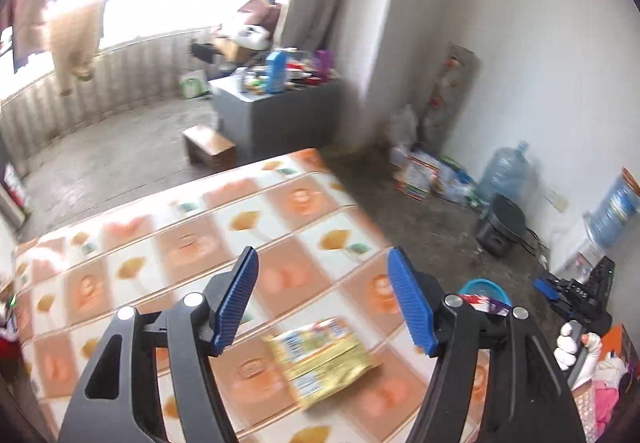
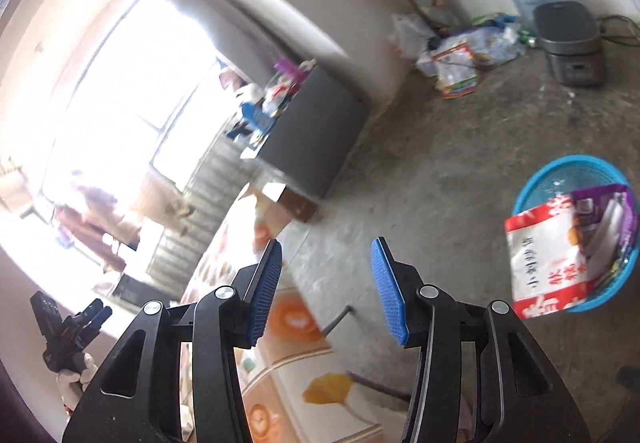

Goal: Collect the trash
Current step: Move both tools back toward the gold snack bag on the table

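Left wrist: left hand-held gripper (image 1: pixel 322 299) spread wide, empty, above yellow wrapper (image 1: pixel 320 357) lying on patterned worktop (image 1: pixel 180 243). Right wrist: right hand-held gripper (image 2: pixel 326 291) likewise wide, empty; blue basket (image 2: pixel 560 175) (wrappers inside) on floor (image 2: pixel 440 163).

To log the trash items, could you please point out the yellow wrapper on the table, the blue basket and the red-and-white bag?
yellow wrapper (image 1: pixel 320 361): left wrist view, middle of its crinkled face.
blue basket (image 2: pixel 560 167): right wrist view, far rim.
red-and-white bag (image 2: pixel 544 259): right wrist view, white printed front.
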Demonstrator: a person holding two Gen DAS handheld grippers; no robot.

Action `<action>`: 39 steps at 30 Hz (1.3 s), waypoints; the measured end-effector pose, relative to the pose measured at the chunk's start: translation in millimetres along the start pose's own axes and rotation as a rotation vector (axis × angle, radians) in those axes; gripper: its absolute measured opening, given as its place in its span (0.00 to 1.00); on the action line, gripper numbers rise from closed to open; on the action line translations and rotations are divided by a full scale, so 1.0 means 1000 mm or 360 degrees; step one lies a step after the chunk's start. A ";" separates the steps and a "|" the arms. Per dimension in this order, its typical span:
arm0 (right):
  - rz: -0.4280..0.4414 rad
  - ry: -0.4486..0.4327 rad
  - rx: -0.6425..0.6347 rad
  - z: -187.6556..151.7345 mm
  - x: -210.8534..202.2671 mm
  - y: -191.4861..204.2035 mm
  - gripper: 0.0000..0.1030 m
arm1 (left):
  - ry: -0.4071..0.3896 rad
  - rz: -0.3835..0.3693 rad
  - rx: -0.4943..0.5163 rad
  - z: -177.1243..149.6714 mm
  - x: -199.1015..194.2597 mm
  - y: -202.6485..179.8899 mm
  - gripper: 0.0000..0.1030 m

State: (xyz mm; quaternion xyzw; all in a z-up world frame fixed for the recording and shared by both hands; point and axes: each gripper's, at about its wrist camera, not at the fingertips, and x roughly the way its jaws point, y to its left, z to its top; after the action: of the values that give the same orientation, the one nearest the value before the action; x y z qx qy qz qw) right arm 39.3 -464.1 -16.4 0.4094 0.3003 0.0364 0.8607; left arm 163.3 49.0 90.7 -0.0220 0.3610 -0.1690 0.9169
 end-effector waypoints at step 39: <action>0.0185 0.0956 -0.0616 -0.161 0.129 0.204 0.18 | 0.0322 -0.0200 0.0639 -0.200 0.002 0.026 0.73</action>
State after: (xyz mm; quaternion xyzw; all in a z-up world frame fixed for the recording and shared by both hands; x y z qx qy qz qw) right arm 94.1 -179.4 -8.5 0.2264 0.5037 0.2600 0.7921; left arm 38.9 89.4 -62.5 0.1553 0.4083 -0.2956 0.8496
